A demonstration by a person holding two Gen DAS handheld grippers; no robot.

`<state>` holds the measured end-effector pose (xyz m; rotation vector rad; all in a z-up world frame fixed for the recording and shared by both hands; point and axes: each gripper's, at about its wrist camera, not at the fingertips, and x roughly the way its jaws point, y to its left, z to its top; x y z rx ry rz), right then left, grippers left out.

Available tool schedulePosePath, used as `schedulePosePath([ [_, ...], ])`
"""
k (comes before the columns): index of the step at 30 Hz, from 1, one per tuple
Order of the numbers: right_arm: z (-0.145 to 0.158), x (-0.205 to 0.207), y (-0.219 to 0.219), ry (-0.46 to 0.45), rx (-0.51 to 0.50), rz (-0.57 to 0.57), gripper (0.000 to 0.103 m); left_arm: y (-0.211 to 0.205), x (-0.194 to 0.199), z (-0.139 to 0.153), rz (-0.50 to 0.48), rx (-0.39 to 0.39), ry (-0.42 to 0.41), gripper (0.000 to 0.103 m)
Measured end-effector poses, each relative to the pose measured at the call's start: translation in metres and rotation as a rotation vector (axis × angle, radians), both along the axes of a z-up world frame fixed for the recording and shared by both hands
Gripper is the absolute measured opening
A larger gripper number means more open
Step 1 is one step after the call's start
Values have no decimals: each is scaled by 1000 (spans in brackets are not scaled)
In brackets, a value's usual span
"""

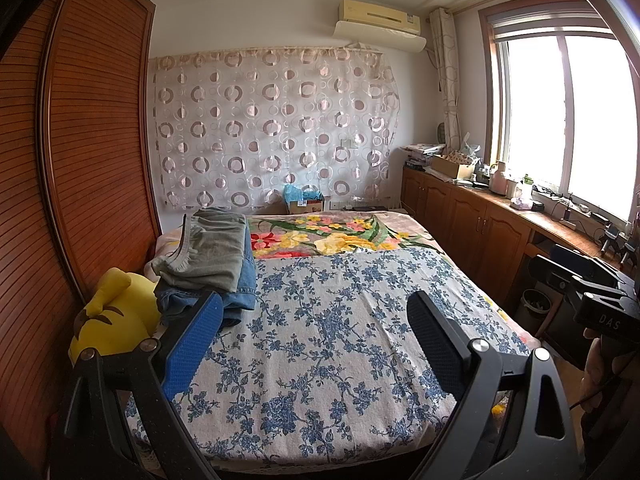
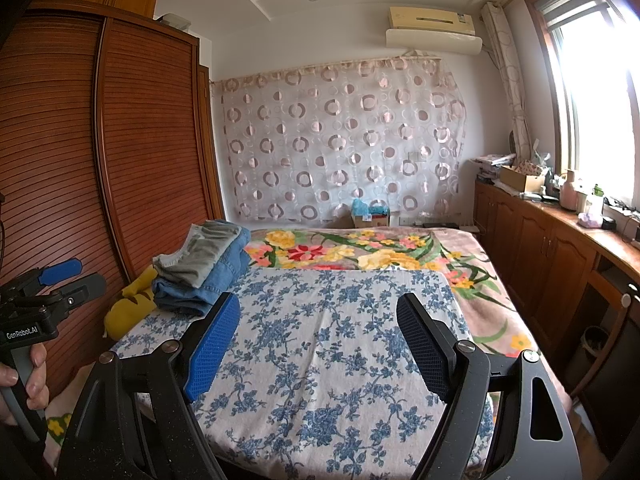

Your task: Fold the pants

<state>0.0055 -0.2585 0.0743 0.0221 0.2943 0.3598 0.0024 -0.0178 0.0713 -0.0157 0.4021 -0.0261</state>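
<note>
Both black tongs, left (image 1: 316, 312) and right (image 2: 318, 312), hang side by side over the blue-flowered bed cover (image 1: 320, 340), tilted slightly down, jaws wide apart and empty, near the stacked grey-green and denim pants (image 1: 212, 256).

The bed sheet (image 1: 340, 340) is white with blue flowers. The blanket (image 1: 344, 236) behind it has yellow, red and pink flowers with green leaves. The folded pants on top (image 1: 212, 252) are grey-green, and the jeans (image 1: 240, 292) under them are blue. The soft toy (image 1: 116, 320) is yellow. The wall curtain (image 1: 276, 128) has pink rings. The wardrobe (image 1: 88, 152) is reddish brown.
</note>
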Motion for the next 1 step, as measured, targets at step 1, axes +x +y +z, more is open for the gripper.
schedulePosePath([
  [1, 0, 0, 0, 0, 0, 0, 82, 0, 0, 0, 0, 1, 0, 94],
])
